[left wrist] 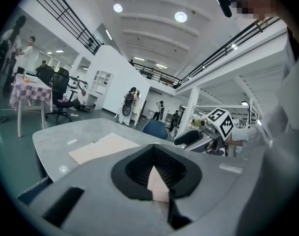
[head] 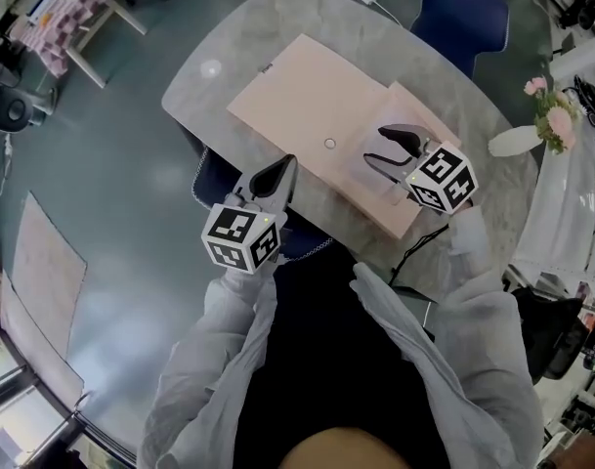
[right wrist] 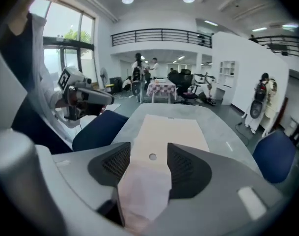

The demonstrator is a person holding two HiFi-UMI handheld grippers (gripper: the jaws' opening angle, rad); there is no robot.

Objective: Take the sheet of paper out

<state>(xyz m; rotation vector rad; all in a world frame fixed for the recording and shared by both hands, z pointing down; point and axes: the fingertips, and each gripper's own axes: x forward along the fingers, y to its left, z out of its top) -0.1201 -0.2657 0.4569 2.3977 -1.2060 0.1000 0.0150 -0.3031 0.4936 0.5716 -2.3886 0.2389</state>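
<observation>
— Where is the sheet of paper [right wrist: 142, 186]?

— I see it at the open end of the envelope [head: 307, 91], pale, just beside the round clasp [right wrist: 152, 156]. My right gripper [head: 378, 145] hangs over it with jaws wide apart, the sheet between them, not pinched.

— And the left one?

— My left gripper [head: 285, 164] has its jaws closed on the envelope's near edge (a beige corner shows between the pads). The envelope lies flat on the grey table [head: 238, 37].

The envelope [head: 307, 101] is peach; the sheet [right wrist: 142, 186] paler; the table [head: 209, 91] mottled grey; the chair [head: 463, 13] blue.
</observation>
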